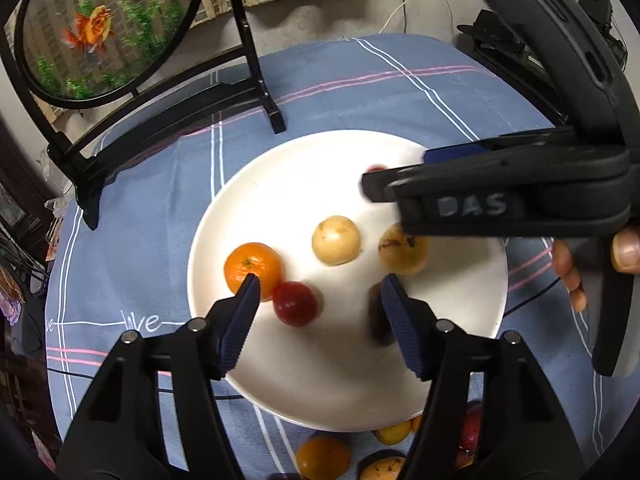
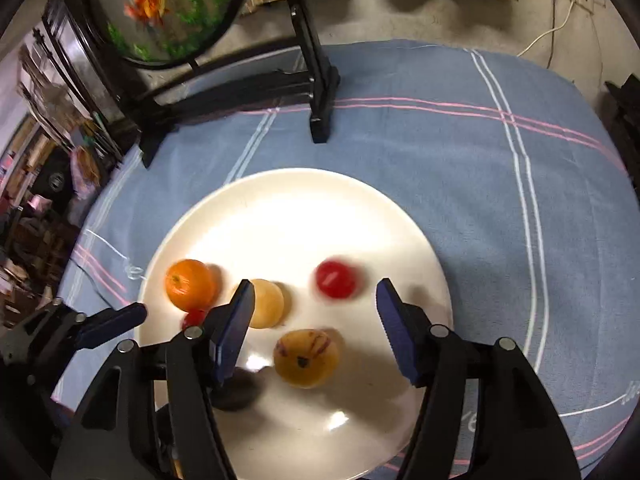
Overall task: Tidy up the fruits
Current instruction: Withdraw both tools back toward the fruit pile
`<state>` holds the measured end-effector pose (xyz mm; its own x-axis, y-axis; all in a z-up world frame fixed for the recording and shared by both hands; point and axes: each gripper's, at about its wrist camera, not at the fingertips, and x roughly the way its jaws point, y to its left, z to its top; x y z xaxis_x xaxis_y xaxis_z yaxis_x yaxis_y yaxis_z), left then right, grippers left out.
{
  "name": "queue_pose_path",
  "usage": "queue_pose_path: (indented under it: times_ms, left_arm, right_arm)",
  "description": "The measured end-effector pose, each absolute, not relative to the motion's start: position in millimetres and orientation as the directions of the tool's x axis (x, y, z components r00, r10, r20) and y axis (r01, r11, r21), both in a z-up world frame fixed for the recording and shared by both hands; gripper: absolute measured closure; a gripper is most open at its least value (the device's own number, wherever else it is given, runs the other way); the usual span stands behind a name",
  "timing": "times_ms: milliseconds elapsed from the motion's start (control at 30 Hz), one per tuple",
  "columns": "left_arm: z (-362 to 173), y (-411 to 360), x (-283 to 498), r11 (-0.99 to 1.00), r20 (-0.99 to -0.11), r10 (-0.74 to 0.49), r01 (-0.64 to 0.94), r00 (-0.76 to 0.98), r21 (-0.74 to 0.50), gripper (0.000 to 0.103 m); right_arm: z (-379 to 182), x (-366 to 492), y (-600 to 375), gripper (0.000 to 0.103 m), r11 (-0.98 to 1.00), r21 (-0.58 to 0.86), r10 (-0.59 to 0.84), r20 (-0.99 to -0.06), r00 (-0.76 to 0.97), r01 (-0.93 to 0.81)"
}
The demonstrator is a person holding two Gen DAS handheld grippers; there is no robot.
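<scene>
A white plate [image 1: 280, 184] on the blue cloth holds an orange [image 1: 252, 266], a red fruit [image 1: 295, 303], a pale yellow fruit [image 1: 335, 240], a spotted yellow fruit [image 1: 402, 254], a dark fruit [image 1: 376, 316] and a blurred red fruit [image 2: 335, 279]. My left gripper [image 1: 320, 294] is open above the plate's near side, holding nothing. My right gripper [image 2: 314, 300] is open over the plate, above the spotted yellow fruit [image 2: 306, 358]; it also shows from the side in the left wrist view [image 1: 400, 178].
Several more fruits [image 1: 323, 458] lie on the cloth [image 1: 360, 92] in front of the plate. A black stand with a round goldfish picture [image 1: 100, 28] rises at the back left. Cables run along the wall and the table's edges.
</scene>
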<state>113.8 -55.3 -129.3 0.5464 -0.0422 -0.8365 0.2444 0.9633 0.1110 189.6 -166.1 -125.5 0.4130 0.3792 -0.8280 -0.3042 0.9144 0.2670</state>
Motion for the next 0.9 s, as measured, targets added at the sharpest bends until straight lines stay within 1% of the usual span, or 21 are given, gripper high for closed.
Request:
queue_pose_path:
  times_ms: [167,267,367,467,633,700,900]
  left_arm:
    - [-109,-32,106,0.975,-0.813,-0.091,0.216,0.576,0.043,0.038]
    - [-96,-7,94,0.984,-0.803,-0.106,0.18,0.586,0.001,0.038]
    - [-89,12,78,0.989,-0.793,-0.087,0.148,0.603,0.004,0.038]
    - [-87,32,53,0.991,-0.791,-0.064,0.132,0.609,0.021,0.036]
    - [-99,54,2,0.985,-0.815,-0.073,0.17,0.575,0.031,0.034]
    - [-108,60,-23,0.98,-0.832,-0.085,0.196,0.549,0.029,0.033]
    - [-137,75,-69,0.98,-0.877,-0.108,0.2,0.468,-0.014,0.033]
  right_arm:
    - [-109,172,-184,0.039,0.909,0.288,0.399,-0.811,0.429,-0.301]
    - [-97,146,-198,0.039,0.906,0.291,0.408,-0.797,0.445,-0.308]
    - [-89,105,-207,0.039,0.895,0.285,0.423,-0.788,0.447,-0.344]
    - [-91,54,-206,0.039,0.878,0.249,0.428,-0.792,0.435,-0.409]
    - [-118,-42,-178,0.039,0.795,0.177,0.431,-0.838,0.334,-0.581]
    - [-131,-62,-167,0.039,0.772,0.17,0.426,-0.854,0.299,-0.613]
    - [-161,-61,-158,0.039,0.805,0.129,0.361,-0.881,0.306,-0.579]
